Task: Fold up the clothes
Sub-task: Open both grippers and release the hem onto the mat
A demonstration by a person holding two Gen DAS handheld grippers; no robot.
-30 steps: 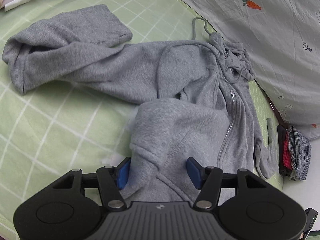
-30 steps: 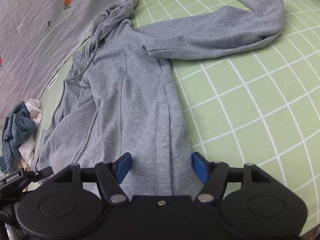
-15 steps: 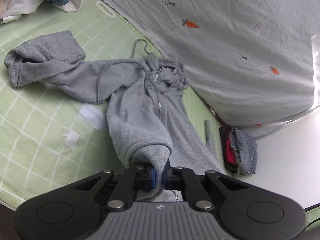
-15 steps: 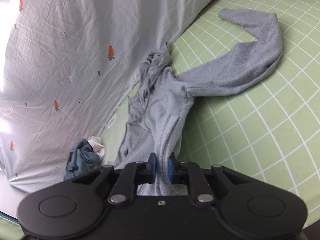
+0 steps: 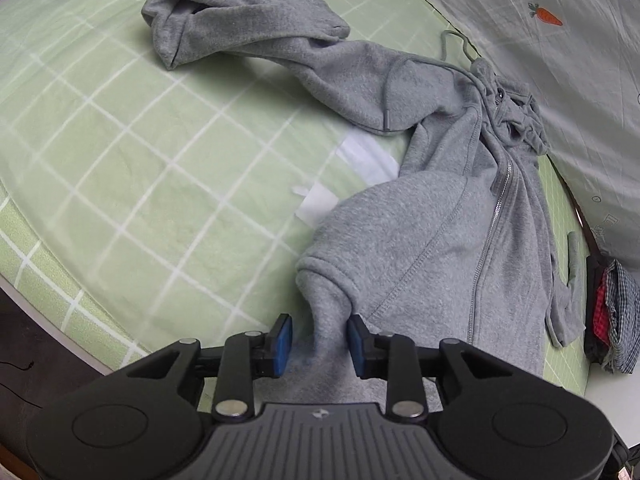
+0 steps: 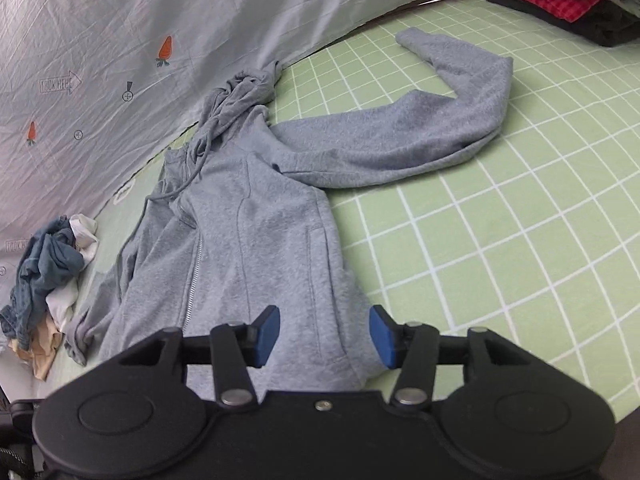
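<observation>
Both hand-held grippers are opening. Between the pads of the left hand-held gripper (image 5: 320,340) a bunched bit of the grey hoodie (image 5: 432,240) still stands, touching one pad. The right hand-held gripper (image 6: 324,336) has its jaws wide over the hem, not pinching. The hoodie lies unfolded on the green checked bed (image 5: 140,160), filling the middle of both views. The cloth could catch on the left pad and get dragged crooked. The bent sleeve (image 6: 460,120) at the upper right could fold in lumpy.
</observation>
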